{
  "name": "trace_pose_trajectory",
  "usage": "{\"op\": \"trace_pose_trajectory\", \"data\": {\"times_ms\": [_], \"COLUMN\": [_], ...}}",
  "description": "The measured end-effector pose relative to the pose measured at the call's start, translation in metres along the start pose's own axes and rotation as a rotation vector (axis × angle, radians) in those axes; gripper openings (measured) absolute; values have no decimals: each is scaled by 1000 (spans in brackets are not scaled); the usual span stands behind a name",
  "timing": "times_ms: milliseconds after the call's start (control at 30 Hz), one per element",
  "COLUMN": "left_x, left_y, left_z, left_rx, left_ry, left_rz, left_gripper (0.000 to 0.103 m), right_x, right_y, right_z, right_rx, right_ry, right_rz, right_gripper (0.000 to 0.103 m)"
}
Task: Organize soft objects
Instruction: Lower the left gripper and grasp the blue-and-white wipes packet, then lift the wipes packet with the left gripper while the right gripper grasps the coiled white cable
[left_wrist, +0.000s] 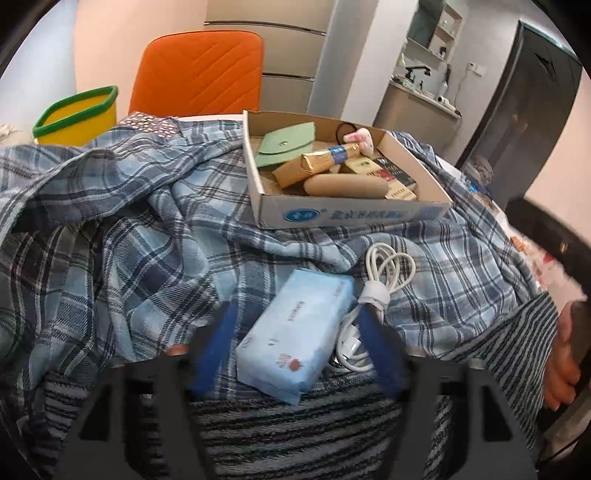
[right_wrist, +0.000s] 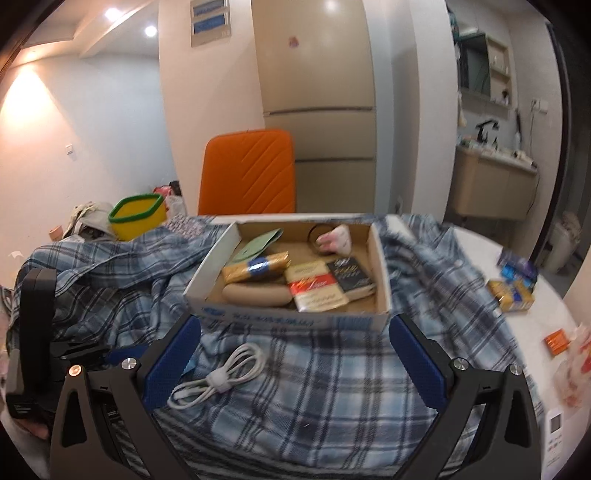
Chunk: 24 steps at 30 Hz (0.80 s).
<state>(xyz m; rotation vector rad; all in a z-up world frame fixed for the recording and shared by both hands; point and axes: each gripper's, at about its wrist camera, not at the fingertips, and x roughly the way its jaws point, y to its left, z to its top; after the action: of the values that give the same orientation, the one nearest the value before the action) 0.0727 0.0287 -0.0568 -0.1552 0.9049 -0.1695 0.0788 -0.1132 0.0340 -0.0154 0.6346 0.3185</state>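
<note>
A light blue tissue pack (left_wrist: 295, 332) lies on a blue plaid shirt (left_wrist: 147, 221) that is spread over the table. My left gripper (left_wrist: 297, 308) straddles the pack, its blue pads against the pack's long sides. A coiled white cable (left_wrist: 384, 273) rests by the right pad, with its plug wedged beside the pack. A striped grey garment (left_wrist: 295, 435) lies under the gripper. In the right wrist view my right gripper (right_wrist: 295, 325) stands wide open over the plaid shirt (right_wrist: 332, 387), nothing pressed between its fingers, and the cable (right_wrist: 221, 376) lies near its left finger.
A shallow cardboard box (left_wrist: 351, 216) on the shirt holds a green wallet, wrapped bars, cigarette packs and a pink plush item. A yellow bin with a green rim (left_wrist: 74, 118) and an orange chair (left_wrist: 199, 70) stand behind. Small packets (right_wrist: 513, 291) lie on the white table at right.
</note>
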Motion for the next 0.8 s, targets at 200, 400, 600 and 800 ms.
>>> {"op": "trace_pose_trajectory", "data": {"times_ms": [200, 400, 600, 800], "left_x": [15, 13, -10, -40], "left_y": [7, 4, 8, 7], "left_z": [0, -3, -3, -2], "left_rx": [-37, -24, -40, -37], "left_ry": [77, 76, -42, -231], "left_rz": [9, 9, -7, 64], "left_gripper": [70, 42, 39, 39], "right_x": [6, 16, 29, 53], "right_y": [5, 2, 7, 28], "right_z": [-7, -12, -17, -20], "right_rx": [-8, 4, 17, 45], "right_ry": [30, 104, 187, 301], "right_rz": [-4, 24, 66, 161], "right_gripper": [103, 96, 93, 80]}}
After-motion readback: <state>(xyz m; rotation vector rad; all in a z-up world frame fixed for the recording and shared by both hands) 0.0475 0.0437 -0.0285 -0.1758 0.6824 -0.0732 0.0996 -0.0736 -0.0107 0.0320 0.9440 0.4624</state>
